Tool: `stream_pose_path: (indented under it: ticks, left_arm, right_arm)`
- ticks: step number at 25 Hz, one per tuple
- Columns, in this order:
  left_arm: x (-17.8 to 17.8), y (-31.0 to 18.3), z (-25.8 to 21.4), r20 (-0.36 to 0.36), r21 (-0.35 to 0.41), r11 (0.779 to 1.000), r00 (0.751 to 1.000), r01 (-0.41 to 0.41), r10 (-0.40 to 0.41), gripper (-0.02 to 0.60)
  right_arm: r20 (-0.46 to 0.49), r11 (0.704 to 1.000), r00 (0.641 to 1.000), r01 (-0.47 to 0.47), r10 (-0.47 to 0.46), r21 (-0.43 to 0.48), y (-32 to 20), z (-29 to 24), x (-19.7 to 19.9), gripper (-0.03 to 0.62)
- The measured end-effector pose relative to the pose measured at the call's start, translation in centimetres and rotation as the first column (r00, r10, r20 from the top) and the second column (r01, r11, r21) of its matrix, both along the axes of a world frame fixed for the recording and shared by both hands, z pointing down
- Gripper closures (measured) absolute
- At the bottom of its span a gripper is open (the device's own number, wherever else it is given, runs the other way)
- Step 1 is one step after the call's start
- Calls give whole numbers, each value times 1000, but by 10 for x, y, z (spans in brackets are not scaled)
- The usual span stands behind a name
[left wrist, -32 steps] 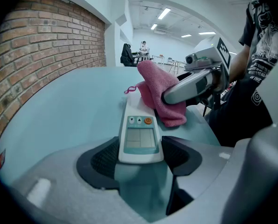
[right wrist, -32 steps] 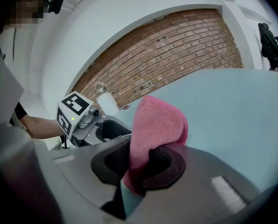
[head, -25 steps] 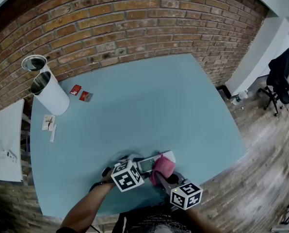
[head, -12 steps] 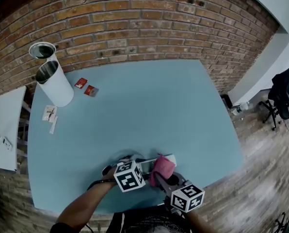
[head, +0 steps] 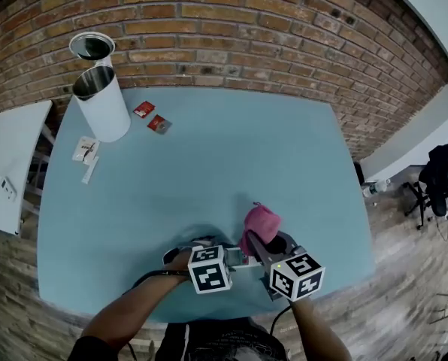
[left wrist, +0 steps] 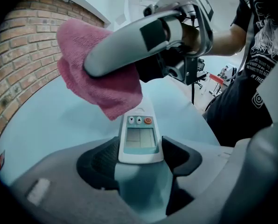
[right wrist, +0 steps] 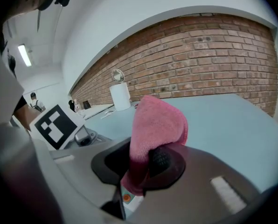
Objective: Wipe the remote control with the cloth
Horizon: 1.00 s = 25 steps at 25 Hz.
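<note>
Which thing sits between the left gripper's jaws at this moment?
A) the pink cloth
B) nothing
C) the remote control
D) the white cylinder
C: the left gripper view shows the remote control clamped in the left gripper; the right gripper holds the pink cloth.

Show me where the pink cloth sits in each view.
Head view: cloth at lower centre, slightly right.
Left gripper view: cloth at upper left, above the remote control.
Right gripper view: cloth at centre, pinched in the right tongs.
Shared landmark: the brick wall, seen in all three.
</note>
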<state>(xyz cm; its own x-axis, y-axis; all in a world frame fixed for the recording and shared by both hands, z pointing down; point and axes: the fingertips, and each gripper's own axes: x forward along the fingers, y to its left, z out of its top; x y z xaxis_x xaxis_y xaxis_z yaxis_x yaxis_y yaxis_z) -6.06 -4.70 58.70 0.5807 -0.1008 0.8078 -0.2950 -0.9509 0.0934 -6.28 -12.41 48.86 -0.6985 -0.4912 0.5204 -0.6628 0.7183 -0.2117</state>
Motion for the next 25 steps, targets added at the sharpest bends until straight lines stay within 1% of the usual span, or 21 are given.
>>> stream_pose_path:
  ticks: [3,6,12,14,17,19,21,23,25]
  left_arm:
    - [1,-1,-1,0,1,1000,1000,2,-2,298]
    - [2,-1,-2,-2,1,1000,1000,4,-4,298]
    - [1,-1,-2,1,-3,1000,1000,4,-4,298]
    - [1,-2,-3,2,-3,1000,1000,4,-4,298]
    - [0,-2,-3,3,-3,1000,1000,4,-4,298]
    - [1,-1,-2,5,-6,1000,1000,5,-5,298]
    - [1,0,-2,7,-9,1000,1000,5,-5,298]
    - [0,0,-2,10,-10,1000,1000,5,-5,298]
    - [0,-1,-2,12,-9,1000,1000,5,-5,298]
  right_arm:
    - [-63,995,993,96,-96,-16,-6,13,-15,526]
    - [-110,981,975,187,-191,-44,-6,25,-26,526]
    - [-204,953,931,295,-303,-69,-6,47,-35,526]
    - [-232,937,908,344,-349,-64,-3,51,-39,526]
    - [-277,903,862,425,-424,-60,3,56,-45,526]
    - [-283,895,852,441,-441,-66,5,57,-44,526]
    - [-288,895,850,441,-441,-71,4,58,-39,526]
    - [-296,899,851,433,-433,-70,1,59,-33,526]
    - [-295,908,861,413,-414,-69,-4,59,-27,526]
